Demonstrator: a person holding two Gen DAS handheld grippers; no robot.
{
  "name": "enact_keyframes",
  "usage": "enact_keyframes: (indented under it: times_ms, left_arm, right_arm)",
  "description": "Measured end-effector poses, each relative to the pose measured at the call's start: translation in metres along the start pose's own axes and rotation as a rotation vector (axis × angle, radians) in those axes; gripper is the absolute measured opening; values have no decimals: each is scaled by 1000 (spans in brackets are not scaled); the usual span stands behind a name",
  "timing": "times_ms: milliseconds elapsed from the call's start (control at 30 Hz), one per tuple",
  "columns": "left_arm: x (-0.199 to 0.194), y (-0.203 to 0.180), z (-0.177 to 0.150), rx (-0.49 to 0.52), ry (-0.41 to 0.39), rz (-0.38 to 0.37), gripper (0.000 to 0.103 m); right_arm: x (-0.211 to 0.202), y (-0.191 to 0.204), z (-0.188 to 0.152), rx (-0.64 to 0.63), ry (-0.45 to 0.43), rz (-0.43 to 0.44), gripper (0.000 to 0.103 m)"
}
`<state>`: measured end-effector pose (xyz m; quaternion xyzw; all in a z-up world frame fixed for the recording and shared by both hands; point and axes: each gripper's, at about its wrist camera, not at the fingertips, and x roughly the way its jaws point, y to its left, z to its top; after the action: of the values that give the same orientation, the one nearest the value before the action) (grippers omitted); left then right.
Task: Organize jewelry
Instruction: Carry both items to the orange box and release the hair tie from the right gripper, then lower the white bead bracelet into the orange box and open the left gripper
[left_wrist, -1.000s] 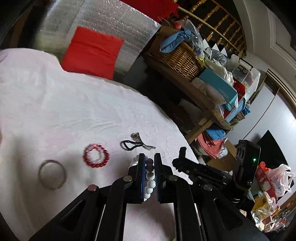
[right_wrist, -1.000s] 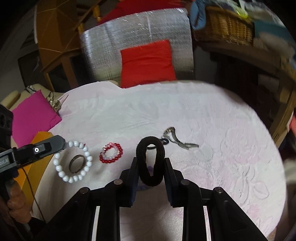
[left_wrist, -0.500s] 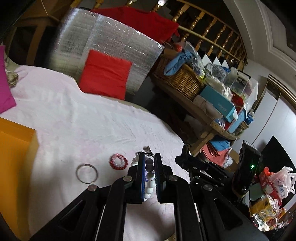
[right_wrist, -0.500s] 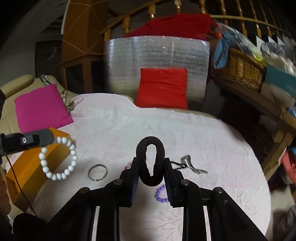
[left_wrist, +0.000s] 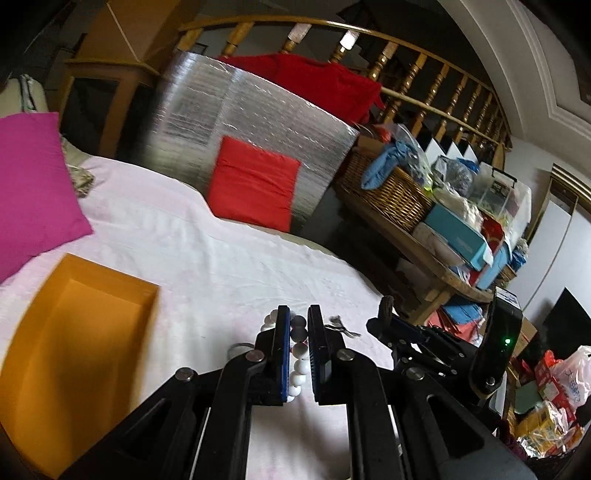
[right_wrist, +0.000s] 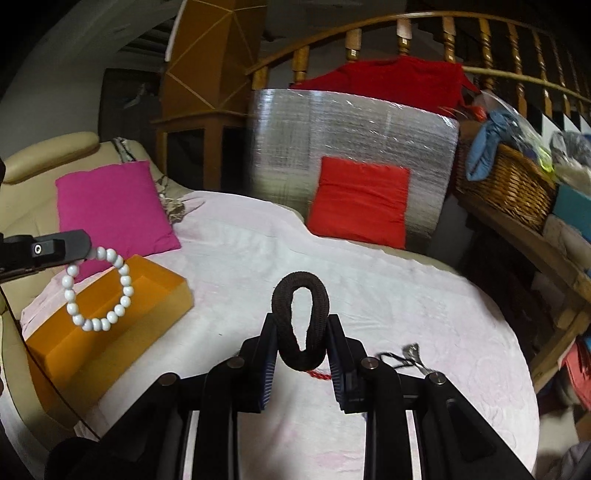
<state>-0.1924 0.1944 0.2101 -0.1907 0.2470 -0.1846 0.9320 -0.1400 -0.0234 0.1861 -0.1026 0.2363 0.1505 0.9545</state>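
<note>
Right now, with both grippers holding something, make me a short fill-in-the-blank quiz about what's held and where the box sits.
1. The left gripper is shut on a bracelet of ____ beads.
2. The right gripper is shut on a dark ____.
3. The open box on the pale cloth is ____ in colour.
4. The pink cushion lies on the ____ side of the right wrist view.

Missing words: white; hair tie; orange; left

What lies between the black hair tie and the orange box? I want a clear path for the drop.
Only bare pink tablecloth, seen in the right wrist view, separates the black hair tie in the right gripper from the orange box.
</note>
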Motion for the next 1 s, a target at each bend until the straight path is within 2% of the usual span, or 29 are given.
enact_keyframes:
  times_ms: [167, 267, 300, 367, 433, 567, 600, 667, 733, 767, 800, 833, 867, 900, 967, 1000]
  left_arm:
    - [-29, 26, 4, -29, -45, 57, 9]
    - [-45, 47, 2, -44, -61, 128, 9]
    - [-51, 58, 0, -52, -65, 171, 9]
    - [-58, 73, -5, -68, -63, 237, 9]
    - [-62, 91, -14, -68, -44, 343, 9]
    - [-53, 116, -39, -45, 46, 540, 9]
    - [-47, 123, -48, -29, 77, 601, 9]
    - [-36, 128, -58, 1, 128, 675, 9]
    - [-27, 133, -70, 33, 164, 745, 9]
    - [-25, 136, -74, 39, 172, 764, 9]
    - [-22, 137, -77, 45, 182, 783, 9]
    - [-19, 137, -77, 54, 187, 804, 9]
    - [-18, 137, -77, 63, 186, 821, 9]
    - [-15, 136, -74, 71, 185, 835, 10]
    - [-14, 134, -72, 83, 178, 848, 12]
    - [-12, 132, -70, 89, 176, 854, 18]
  right_arm:
    - [3, 38, 17, -55, -11, 38, 28]
    - [13, 69, 30, -80, 6, 116, 28]
    - [17, 77, 32, -81, 15, 140, 28]
    - [35, 103, 41, -78, 62, 244, 28]
    - [54, 123, 44, -66, 108, 334, 28]
    - [103, 173, 43, -16, 229, 513, 28]
    - [112, 180, 41, -14, 248, 524, 28]
    - [133, 200, 34, 2, 296, 542, 28]
    - [151, 213, 27, 12, 332, 538, 33]
    - [159, 217, 24, 18, 345, 531, 37]
    - [166, 219, 22, 24, 355, 524, 45]
    - [171, 219, 21, 27, 362, 520, 56]
    - [175, 217, 20, 33, 365, 511, 62]
    - [177, 213, 20, 41, 359, 506, 66]
    - [177, 205, 24, 56, 345, 507, 66]
    - [176, 201, 28, 64, 339, 502, 66]
